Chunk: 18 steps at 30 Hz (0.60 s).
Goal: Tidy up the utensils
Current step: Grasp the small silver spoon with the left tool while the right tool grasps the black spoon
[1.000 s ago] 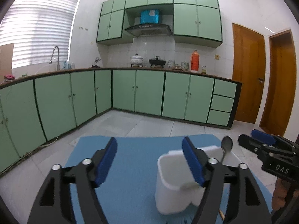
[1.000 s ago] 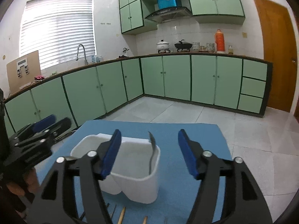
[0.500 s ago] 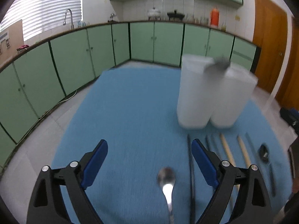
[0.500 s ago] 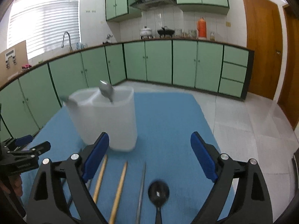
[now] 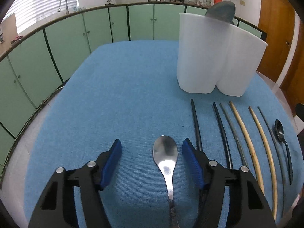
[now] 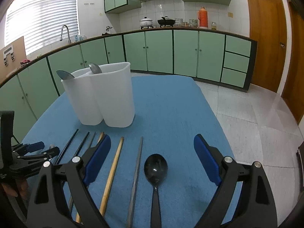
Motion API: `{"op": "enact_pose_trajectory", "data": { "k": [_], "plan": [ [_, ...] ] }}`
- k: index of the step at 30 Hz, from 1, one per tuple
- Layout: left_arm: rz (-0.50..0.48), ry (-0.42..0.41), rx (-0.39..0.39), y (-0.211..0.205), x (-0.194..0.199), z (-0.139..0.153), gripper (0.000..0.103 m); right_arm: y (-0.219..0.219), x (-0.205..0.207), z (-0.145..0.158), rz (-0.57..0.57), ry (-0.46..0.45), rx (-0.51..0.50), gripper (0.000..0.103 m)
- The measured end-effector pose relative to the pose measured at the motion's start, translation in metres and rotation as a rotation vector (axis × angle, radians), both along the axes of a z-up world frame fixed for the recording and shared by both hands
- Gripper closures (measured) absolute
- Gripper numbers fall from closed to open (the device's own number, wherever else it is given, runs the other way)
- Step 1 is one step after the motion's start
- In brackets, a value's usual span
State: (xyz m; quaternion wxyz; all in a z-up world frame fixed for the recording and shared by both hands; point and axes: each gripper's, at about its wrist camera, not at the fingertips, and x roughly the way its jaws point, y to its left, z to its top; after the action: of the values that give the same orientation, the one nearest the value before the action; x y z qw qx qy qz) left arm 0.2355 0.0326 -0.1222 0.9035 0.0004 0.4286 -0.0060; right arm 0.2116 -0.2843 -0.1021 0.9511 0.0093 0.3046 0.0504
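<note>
The left gripper (image 5: 151, 153) is spread wide around the bowl of a silver spoon (image 5: 165, 153), not touching it; the right gripper (image 6: 152, 156) is equally wide around a black spoon (image 6: 155, 168). Between the 2 spoons, 6 chopsticks (image 5: 241, 131) lie in parallel on the blue mat (image 5: 117, 87), probably laid out for easy picking. Beyond stands the white holder (image 6: 102, 96), with 2 spoons already upright inside. No lettering is readable.
</note>
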Motion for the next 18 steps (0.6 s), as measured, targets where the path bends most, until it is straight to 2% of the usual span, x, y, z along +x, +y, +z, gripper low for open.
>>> {"op": "enact_pose_trajectory", "data": {
  "k": [1, 5, 7, 11, 15, 18],
  "plan": [
    [0.000, -0.002, -0.004, 0.000, 0.000, 0.000, 0.042, 0.000, 0.000, -0.001, -0.001, 0.002, 0.000, 0.017],
    [-0.027, -0.008, -0.019, -0.005, -0.001, 0.003, 0.068, -0.001, 0.002, -0.002, -0.002, 0.009, -0.003, 0.017],
    [-0.041, -0.009, -0.021, -0.008, -0.003, 0.004, 0.076, -0.001, 0.002, -0.003, -0.003, 0.015, -0.007, 0.017],
    [-0.045, -0.016, -0.016, -0.014, -0.006, 0.005, 0.077, -0.003, 0.002, -0.006, -0.002, 0.030, -0.015, 0.017],
    [-0.034, -0.024, -0.053, -0.008, -0.010, 0.009, 0.077, -0.003, 0.004, -0.014, 0.011, 0.084, -0.032, 0.026],
    [-0.034, -0.044, -0.048, -0.007, -0.011, 0.013, 0.077, -0.006, 0.010, -0.026, 0.012, 0.142, -0.031, 0.033]
  ]
}}
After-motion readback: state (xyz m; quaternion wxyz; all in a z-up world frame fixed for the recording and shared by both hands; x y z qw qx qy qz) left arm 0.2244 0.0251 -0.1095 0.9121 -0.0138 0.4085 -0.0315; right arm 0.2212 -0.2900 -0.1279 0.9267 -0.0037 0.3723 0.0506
